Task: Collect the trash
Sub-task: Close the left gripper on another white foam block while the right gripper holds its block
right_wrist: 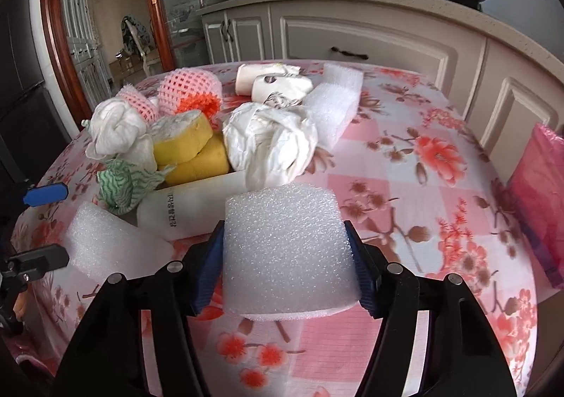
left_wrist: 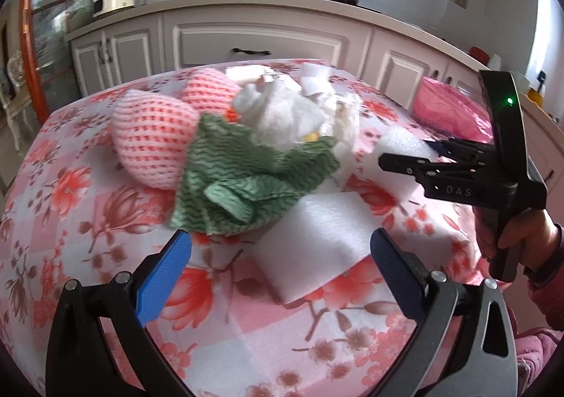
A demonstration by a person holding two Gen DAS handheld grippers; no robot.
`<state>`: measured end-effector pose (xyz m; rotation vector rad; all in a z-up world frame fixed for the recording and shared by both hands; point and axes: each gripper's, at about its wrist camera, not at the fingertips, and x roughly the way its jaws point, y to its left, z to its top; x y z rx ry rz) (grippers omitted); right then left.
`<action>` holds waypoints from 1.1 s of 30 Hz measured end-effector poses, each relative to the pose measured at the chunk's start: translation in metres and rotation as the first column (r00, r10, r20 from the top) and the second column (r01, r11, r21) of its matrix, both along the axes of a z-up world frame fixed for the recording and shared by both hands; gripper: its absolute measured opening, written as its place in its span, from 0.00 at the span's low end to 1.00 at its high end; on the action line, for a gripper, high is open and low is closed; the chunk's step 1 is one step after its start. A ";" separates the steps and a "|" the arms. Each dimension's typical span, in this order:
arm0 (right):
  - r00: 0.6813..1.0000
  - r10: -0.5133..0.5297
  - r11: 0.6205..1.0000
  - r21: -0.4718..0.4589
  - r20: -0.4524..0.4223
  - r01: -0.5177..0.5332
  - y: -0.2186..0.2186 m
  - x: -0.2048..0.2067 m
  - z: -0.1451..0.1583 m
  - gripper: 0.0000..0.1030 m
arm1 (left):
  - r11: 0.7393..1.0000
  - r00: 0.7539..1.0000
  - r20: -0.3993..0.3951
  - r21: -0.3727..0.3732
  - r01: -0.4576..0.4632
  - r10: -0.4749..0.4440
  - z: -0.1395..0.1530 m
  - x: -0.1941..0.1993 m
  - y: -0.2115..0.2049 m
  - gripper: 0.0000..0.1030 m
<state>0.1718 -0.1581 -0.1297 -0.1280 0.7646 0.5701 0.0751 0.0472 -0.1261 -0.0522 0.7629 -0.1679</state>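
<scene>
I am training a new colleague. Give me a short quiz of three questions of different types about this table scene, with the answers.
1. True or false: the right gripper is closed on a white foam block.
2. Multiple choice: what lies just ahead of the open left gripper? A) a yellow sponge B) a white foam piece C) a black pan
3. Fill in: the crumpled cloth beside the pink foam net is ____ in colour.

Key
1. True: both pads press on its sides.
2. B: the white foam piece lies on the floral tablecloth.
3. Green.
</scene>
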 end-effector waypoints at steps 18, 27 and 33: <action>0.995 -0.098 0.994 0.046 -0.019 0.099 -0.032 -0.005 0.002 0.60 | 0.955 0.964 -0.001 0.136 0.263 -0.265 -0.024 0.018 -0.061 0.73; 0.993 -0.121 0.991 0.051 0.014 0.120 -0.034 -0.015 0.008 0.60 | 0.959 0.961 0.100 0.145 0.242 -0.258 -0.009 0.003 -0.063 0.68; 0.985 -0.166 0.983 0.084 0.052 0.161 -0.049 -0.019 0.024 0.60 | 0.970 0.967 0.125 0.125 0.208 -0.224 0.007 0.018 -0.060 0.43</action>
